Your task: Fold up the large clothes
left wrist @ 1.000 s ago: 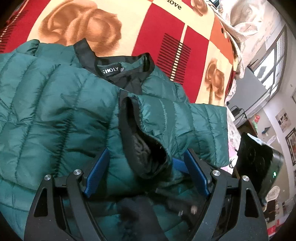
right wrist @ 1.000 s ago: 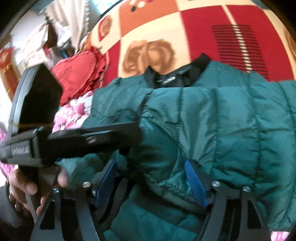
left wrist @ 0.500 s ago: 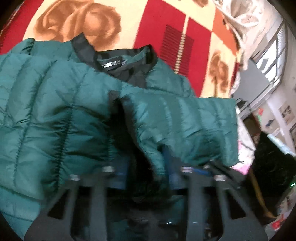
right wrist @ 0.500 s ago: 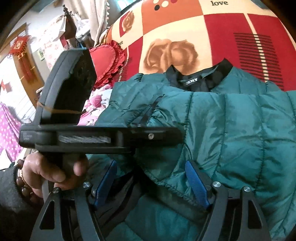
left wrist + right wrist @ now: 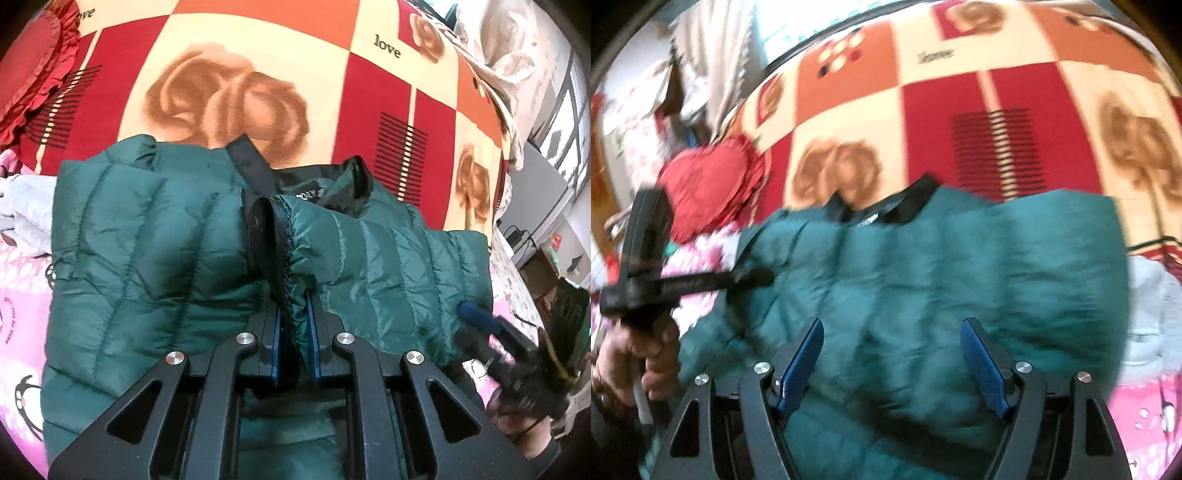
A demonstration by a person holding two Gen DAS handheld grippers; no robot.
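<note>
A dark green quilted jacket (image 5: 147,251) lies on the bed, its black collar (image 5: 321,184) at the far side. One sleeve (image 5: 388,258) is folded across the body. My left gripper (image 5: 293,332) is shut on the sleeve's black-edged cuff (image 5: 280,258). In the blurred right wrist view the jacket (image 5: 923,277) fills the middle. My right gripper (image 5: 892,347) is open over it with nothing between the blue pads (image 5: 979,354). The other hand-held gripper (image 5: 683,284) shows at the left of that view, and the right one (image 5: 491,328) shows at the jacket's right edge in the left wrist view.
The bed has a red, orange and cream blanket with rose prints (image 5: 229,99). A red heart cushion (image 5: 709,184) lies at the back left. Pink bedding (image 5: 22,302) and a grey garment (image 5: 1152,317) border the jacket. Furniture and a window stand at the right (image 5: 554,129).
My left gripper closed on the sleeve cuff and pulled back, with more of the bed in view. My right gripper backed away from the jacket and stayed open.
</note>
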